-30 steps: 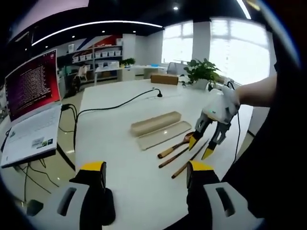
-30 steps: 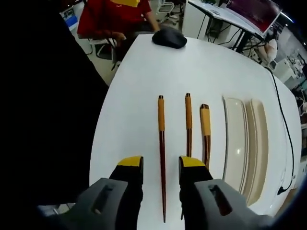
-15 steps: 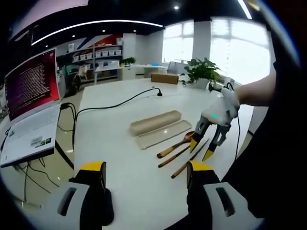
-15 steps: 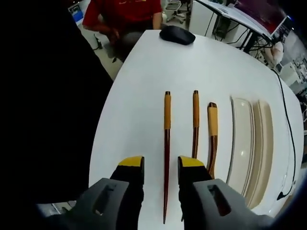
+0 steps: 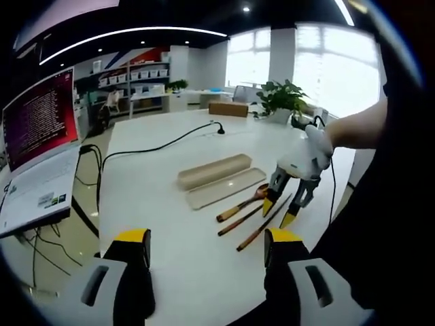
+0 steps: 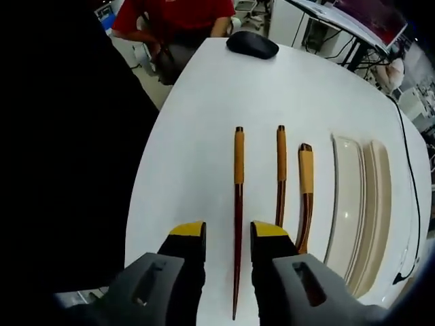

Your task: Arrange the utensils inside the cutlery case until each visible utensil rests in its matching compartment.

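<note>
Two wooden chopsticks and a spoon with tan-wrapped handles lie side by side on the white table. The left chopstick runs up between the jaws of my right gripper, which is open just above its thin end. To its right lie the second chopstick and the spoon. The beige cutlery case tray and its lid lie beyond them. In the left gripper view my left gripper is open and holds nothing. Further off, the right gripper hovers over the utensils beside the case.
A black mouse lies at the far table end, near a seated person in red. A laptop stands at the left, with a black cable running across the table. A potted plant and a cardboard box stand at the back.
The right gripper has shifted so the left chopstick now lines up between its jaws. Both cameras drifted slightly. The utensils and case have not moved.
</note>
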A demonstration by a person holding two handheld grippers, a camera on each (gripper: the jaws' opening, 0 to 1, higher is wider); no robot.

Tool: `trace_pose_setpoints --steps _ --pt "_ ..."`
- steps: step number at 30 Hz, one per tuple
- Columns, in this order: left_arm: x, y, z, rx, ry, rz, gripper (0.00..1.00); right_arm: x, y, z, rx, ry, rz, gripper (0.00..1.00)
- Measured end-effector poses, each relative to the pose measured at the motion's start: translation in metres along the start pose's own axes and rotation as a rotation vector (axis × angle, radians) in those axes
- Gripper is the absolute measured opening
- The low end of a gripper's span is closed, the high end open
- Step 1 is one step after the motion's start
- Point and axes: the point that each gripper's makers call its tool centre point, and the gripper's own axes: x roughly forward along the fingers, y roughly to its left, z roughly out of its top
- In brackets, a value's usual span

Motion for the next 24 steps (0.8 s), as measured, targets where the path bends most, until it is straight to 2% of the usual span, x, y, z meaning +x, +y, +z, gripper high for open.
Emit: trace_pose_setpoints --steps 11,15,22,24 --pt "-0.0026 -0.0049 0.0013 0.019 0.006 -0.004 0.7 0.0016 -0.0013 -0.0037 0.017 0.007 0.0 0.22" --pt "-0.0038 -0.0026 -0.0006 0.016 0.008 -0.001 0.69 0.0014 -0.0051 -0.0038 0.022 0.006 -0.014 0.18" --pt "-0.0037 -0.0043 -0.0023 0.013 0.01 0.004 0.69 0.0025 -0.0057 -0.0034 -0.04 0.036 -0.034 0.15" --pt "-0.0053 -0.0029 -0.003 0.021 0.014 0.008 0.69 0.0025 -0.006 -0.0037 -0.032 0.042 -0.037 0.16"
